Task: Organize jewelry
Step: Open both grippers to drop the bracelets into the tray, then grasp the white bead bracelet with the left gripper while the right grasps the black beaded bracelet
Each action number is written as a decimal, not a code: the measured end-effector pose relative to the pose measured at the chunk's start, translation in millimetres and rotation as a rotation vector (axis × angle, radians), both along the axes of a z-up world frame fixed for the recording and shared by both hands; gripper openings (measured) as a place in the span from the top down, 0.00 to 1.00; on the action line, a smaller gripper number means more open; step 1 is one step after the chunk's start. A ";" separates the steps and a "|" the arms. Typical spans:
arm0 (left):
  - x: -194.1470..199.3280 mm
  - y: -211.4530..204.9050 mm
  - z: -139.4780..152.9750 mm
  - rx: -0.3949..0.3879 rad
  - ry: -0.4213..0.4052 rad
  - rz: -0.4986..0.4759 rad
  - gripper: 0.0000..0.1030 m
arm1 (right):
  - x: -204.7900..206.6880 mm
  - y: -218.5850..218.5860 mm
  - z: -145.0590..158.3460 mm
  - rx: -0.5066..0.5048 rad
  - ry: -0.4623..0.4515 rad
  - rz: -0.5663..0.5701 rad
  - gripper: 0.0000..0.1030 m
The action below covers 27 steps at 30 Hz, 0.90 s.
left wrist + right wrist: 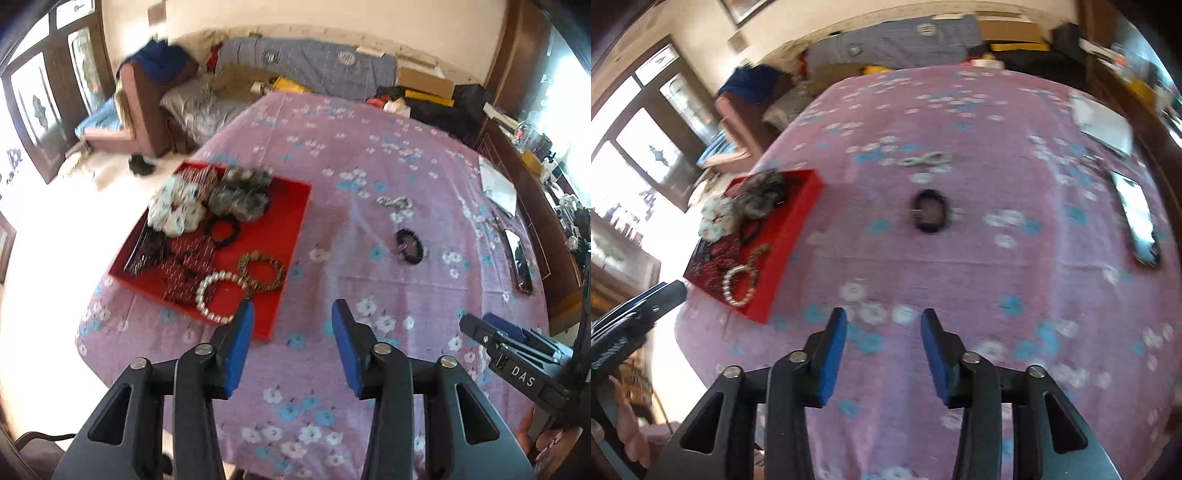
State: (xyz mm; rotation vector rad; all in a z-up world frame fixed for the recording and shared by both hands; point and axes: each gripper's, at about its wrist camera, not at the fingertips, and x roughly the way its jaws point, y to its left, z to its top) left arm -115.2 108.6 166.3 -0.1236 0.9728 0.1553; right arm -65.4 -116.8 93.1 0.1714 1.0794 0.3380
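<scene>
A red tray [284,236] [798,236] lies on the left of the pink flowered cloth, filled with scrunchies and bracelets, among them a pearl bracelet [212,299] [738,288] and a gold bead bracelet [262,271]. A black bracelet [409,245] [931,211] and a silver chain [395,203] [927,159] lie loose on the cloth to the tray's right. My left gripper [293,314] is open and holds nothing, hovering by the tray's near right corner. My right gripper [884,319] is open too, above bare cloth in front of the black bracelet.
A phone [1137,218] [519,258] and white paper [1104,122] [498,184] lie at the table's right side. Beyond the table are a cluttered sofa [306,66] and a pink armchair [144,107]. Left of the table is bright floor.
</scene>
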 end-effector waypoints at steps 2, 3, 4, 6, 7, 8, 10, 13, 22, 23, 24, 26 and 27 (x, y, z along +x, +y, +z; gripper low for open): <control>3.2 -7.7 -1.4 0.030 -0.020 0.004 0.58 | 0.8 -6.1 -6.8 0.021 0.001 -0.017 0.50; 6.0 -12.4 -3.5 0.040 -0.026 0.002 0.58 | 2.6 -7.8 -11.4 0.022 0.009 -0.021 0.50; 7.6 -14.8 -4.5 0.043 -0.025 -0.002 0.58 | 4.5 -10.7 -14.3 0.027 0.013 -0.025 0.50; 12.6 -21.1 -7.6 0.049 -0.022 -0.011 0.58 | 4.1 -17.8 -16.0 0.037 -0.003 -0.019 0.50; 14.8 -23.6 -8.1 0.048 -0.024 -0.014 0.58 | 2.6 -20.4 -15.7 0.030 -0.015 -0.014 0.50; 16.2 -25.1 -8.4 0.047 -0.024 -0.016 0.58 | 1.2 -25.0 -16.2 0.021 -0.030 -0.011 0.50; 23.5 -31.0 -11.2 0.049 -0.014 -0.031 0.58 | -0.1 -36.1 -20.1 0.020 -0.041 -0.015 0.50; 31.6 -37.8 -16.0 0.070 0.000 -0.053 0.58 | 2.0 -51.0 -28.1 0.028 -0.043 -0.032 0.51; 83.1 -48.2 -39.4 0.035 0.040 -0.125 0.58 | 2.8 -78.6 -54.2 0.072 -0.015 -0.051 0.51; 89.1 -51.2 -42.4 0.032 0.045 -0.137 0.58 | 4.0 -79.7 -56.2 0.067 -0.012 -0.050 0.51; 98.4 -55.9 -47.3 0.028 0.051 -0.155 0.58 | 5.8 -80.2 -57.9 0.063 -0.008 -0.048 0.51; 116.0 -66.1 -57.2 0.027 0.058 -0.185 0.58 | 12.5 -80.6 -60.7 0.055 -0.002 -0.046 0.51; 121.2 -69.2 -60.3 0.028 0.060 -0.194 0.58 | 16.2 -80.1 -61.1 0.055 -0.001 -0.044 0.51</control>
